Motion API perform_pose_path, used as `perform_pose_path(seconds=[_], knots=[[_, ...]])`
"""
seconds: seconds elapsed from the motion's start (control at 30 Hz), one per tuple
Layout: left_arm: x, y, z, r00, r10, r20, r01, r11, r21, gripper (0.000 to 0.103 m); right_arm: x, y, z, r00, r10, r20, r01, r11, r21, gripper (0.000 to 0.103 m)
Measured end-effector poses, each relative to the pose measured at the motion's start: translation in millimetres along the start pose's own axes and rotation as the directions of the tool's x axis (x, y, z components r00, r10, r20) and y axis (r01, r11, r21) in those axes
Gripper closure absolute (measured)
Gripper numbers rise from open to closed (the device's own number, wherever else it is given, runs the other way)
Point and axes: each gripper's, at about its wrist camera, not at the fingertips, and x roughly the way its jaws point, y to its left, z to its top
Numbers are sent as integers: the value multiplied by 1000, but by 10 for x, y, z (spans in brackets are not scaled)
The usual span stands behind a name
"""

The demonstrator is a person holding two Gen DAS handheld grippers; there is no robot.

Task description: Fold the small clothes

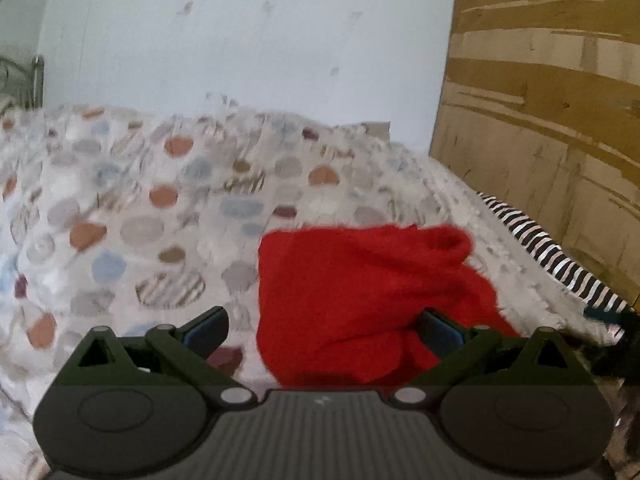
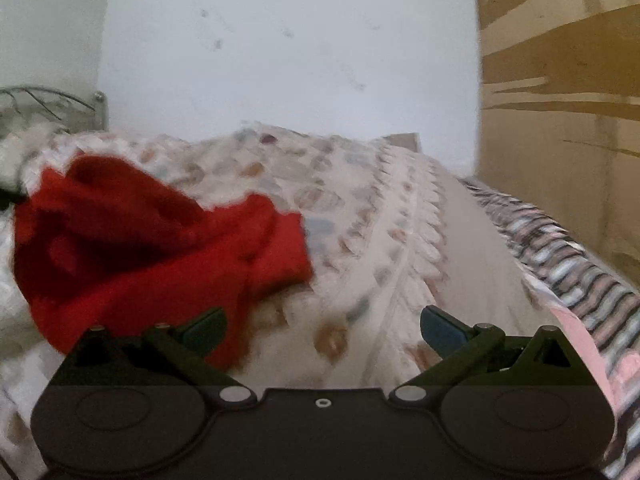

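A small red knitted garment (image 1: 352, 296) lay crumpled on the bed, bunched rather than flat, with a rolled opening like a neck or cuff turned up at its far right corner in the left wrist view. From the right wrist view the same red garment (image 2: 144, 252) sat off to the left, heaped in soft folds, one flatter flap reaching out towards the middle of the bedspread. Its fabric looked fuzzy and thick; both views were blurred, so finer detail could not be made out.

The left gripper (image 1: 324, 330) stood with its fingers wide apart, the near edge of the garment lying between them; the right-hand fingertip (image 1: 440, 330) appeared to overlap the cloth, though whether it touched could not be told. It clamped nothing. The right gripper (image 2: 322, 330) was likewise spread wide over the bedspread, holding nothing, its left fingertip (image 2: 204, 328) just at the garment's lower edge.

Under it all lay a pale bedspread (image 1: 132, 216) printed with orange, blue and grey spots. A black-and-white striped cloth (image 1: 552, 260) ran along the bed's right edge, beside a brown wooden wardrobe (image 1: 552, 120). Behind rose a pale marked wall (image 1: 260, 40), and a metal bed frame (image 2: 52, 100) showed at the far left.
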Motion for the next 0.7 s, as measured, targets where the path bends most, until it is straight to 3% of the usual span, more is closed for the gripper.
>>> perform_pose_path(seconds=[0.07,0.1,0.13,0.17,0.2,0.27,0.3,0.37,0.47,0.6,0.63,0.7], knots=[[101,60,-6,1000,-23,-13,23,1000,0,0,60,-63,215,992,123,-6,-122,989,79,0],[125,92,-15,999,-43,-18,43,999,2,0,121,-97,309,979,205,-18,-200,970,139,0],[161,108,-6,998,-62,-24,62,998,7,0,219,-136,398,951,307,-40,-291,932,217,0],[189,124,-14,997,-77,-31,78,997,13,0,345,-170,474,907,417,-59,-381,872,307,0],[217,112,-10,995,-96,-41,97,995,23,1,522,-185,538,842,535,-71,-463,783,417,0],[232,51,-11,990,-129,-60,131,991,39,1,844,-146,598,748,657,-95,-501,652,568,0],[237,23,-3,988,-141,-58,144,989,45,3,978,-113,610,730,674,-116,-476,622,622,0],[215,-28,7,988,-152,-33,154,986,60,4,1249,-64,592,707,692,-145,-405,564,719,0],[166,-105,40,987,-160,16,158,983,91,4,1609,-76,479,676,726,-128,-295,426,855,0],[117,-220,108,985,-168,43,160,975,153,12,1807,-141,465,697,713,-80,-215,315,924,0],[106,-244,117,983,-177,46,167,973,161,15,1837,-147,490,702,708,-82,-203,308,929,0],[99,-286,122,980,-193,52,181,968,173,24,1944,-150,556,714,687,-134,-168,353,920,0]])
